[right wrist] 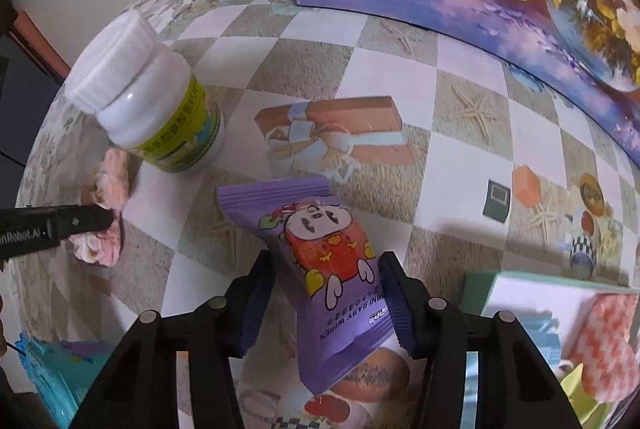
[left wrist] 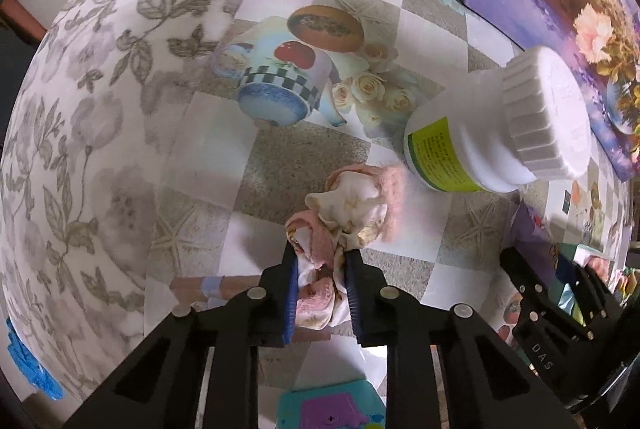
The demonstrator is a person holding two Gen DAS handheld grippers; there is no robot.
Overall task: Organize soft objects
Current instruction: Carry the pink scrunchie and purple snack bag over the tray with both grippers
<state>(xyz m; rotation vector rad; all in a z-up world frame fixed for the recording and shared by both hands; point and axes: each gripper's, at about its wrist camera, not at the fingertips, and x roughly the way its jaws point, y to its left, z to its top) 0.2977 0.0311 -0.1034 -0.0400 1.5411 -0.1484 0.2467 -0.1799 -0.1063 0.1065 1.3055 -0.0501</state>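
The left gripper (left wrist: 320, 261) is clenching the pink scrunchie (left wrist: 344, 213) on the checkered tablecloth (left wrist: 304, 165); the right gripper (right wrist: 326, 293) is clamping the purple wipes pack (right wrist: 320, 261). Lift both straight up: 1 white bottle (left wrist: 496, 125) is standing just beside the scrunchie, and the green-rimmed tray (right wrist: 480, 293) is lying near the pack.

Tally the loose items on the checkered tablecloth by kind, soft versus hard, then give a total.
Soft: 2, the pink scrunchie and the purple baby wipes pack
Hard: 1, the white bottle
Total: 3
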